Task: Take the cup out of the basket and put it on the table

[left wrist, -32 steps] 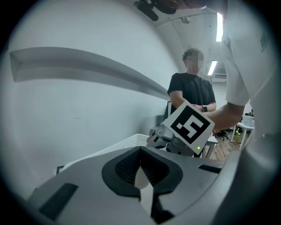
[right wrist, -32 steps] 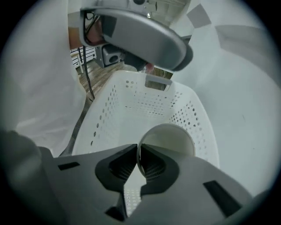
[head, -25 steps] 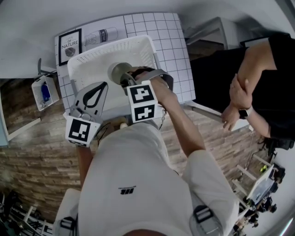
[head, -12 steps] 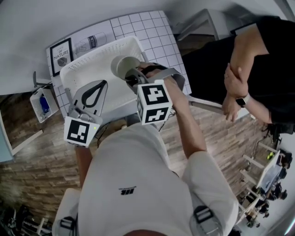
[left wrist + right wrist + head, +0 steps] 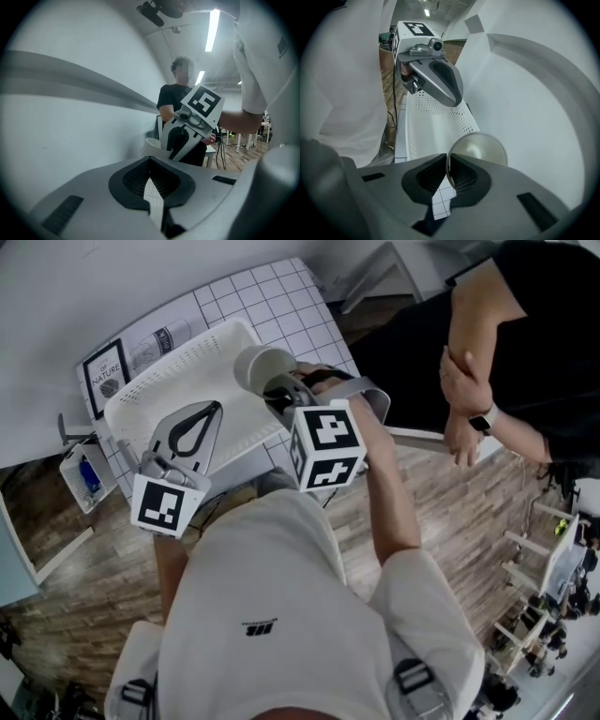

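White tiled tabletop [image 5: 319, 315] at far side. White perforated basket [image 5: 216, 362] on it. Left hand-held gripper [image 5: 214, 409] over basket's near part, jaws together, nothing between. Right hand-held gripper [image 5: 278, 390] at basket's right edge, jaws clamped on cup's rim wall. Pale cup [image 5: 261, 364] lifted, tipped sideways, over basket's far right corner, clear of tabletop.
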The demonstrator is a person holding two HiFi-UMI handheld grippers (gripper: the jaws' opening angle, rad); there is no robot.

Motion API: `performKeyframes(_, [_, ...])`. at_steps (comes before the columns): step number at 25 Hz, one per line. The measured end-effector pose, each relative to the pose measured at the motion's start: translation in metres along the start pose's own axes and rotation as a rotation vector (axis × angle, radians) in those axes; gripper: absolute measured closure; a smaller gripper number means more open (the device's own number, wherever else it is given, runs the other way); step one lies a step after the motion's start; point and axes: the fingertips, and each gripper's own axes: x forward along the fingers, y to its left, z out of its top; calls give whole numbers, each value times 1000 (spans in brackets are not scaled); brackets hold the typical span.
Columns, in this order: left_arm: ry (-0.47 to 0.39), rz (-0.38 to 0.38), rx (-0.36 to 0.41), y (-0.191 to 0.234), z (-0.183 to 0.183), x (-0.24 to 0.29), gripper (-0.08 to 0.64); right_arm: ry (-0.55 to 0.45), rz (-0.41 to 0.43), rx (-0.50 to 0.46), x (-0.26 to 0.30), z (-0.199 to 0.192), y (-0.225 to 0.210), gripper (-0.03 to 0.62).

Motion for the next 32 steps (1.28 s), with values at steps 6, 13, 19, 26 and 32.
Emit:
performKeyframes(6, [-8,-69,21,-11,6,25,551,18,-28,57,-9,-24,-3,558])
performKeyframes(13, [-5,-131,31,-20,8,48,551,46,-54,136,-15,-54,-6,558])
performKeyframes(19, [3,-174,54,-28,6,66,551,63,-47,229,-7,-84,-4,558])
performKeyframes(26, [21,-238,92,-42,3,83,551,124,35,341,31,-130,20,558])
performKeyframes(32, [39,-292,107,-57,-5,99,551,154,105,398,58,-152,44,558])
